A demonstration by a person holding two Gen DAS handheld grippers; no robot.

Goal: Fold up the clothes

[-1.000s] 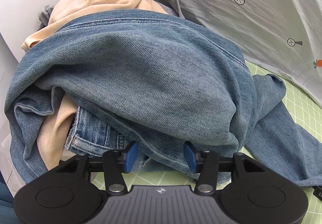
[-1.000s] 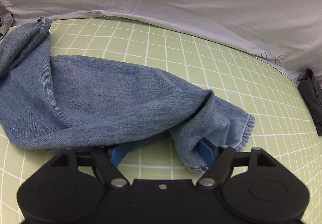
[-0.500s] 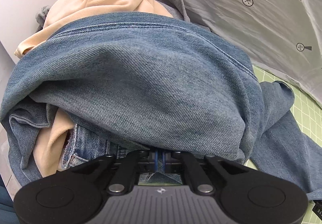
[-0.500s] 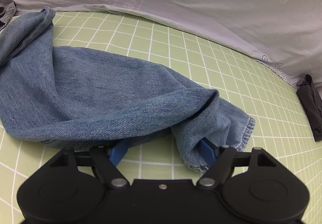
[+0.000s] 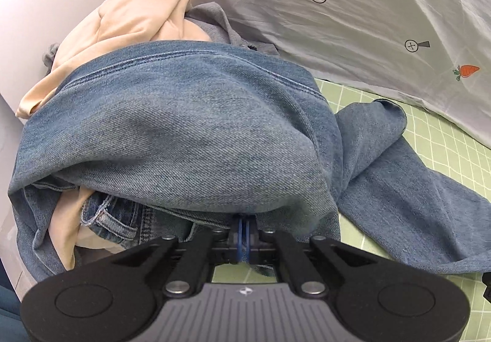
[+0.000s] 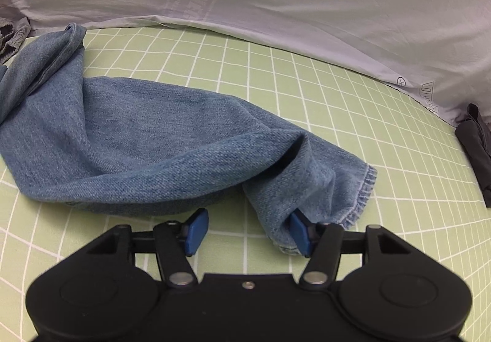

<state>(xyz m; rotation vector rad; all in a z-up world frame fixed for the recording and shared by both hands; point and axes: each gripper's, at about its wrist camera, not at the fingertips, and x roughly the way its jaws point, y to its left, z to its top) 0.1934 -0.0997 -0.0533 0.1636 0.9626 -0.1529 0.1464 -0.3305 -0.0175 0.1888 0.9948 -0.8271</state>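
Jeans (image 5: 190, 139) unfolded, heaped at left. Left tongs (image 5: 244, 233) clamped on jeans edge; right tongs (image 6: 245, 233) closing around hem (image 6: 359, 197), not yet pinching.

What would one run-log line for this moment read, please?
left gripper: shut on blue denim jeans | right gripper: closing at jeans' hem | surface: green grid mat

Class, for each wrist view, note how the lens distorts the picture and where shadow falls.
Left wrist view: dark rounded corners, blue denim jeans bulging large, shadow beneath their fold. Right wrist view: the green grid mat has bowed lines; soft shadow under the jeans leg; lighting even, no glare.
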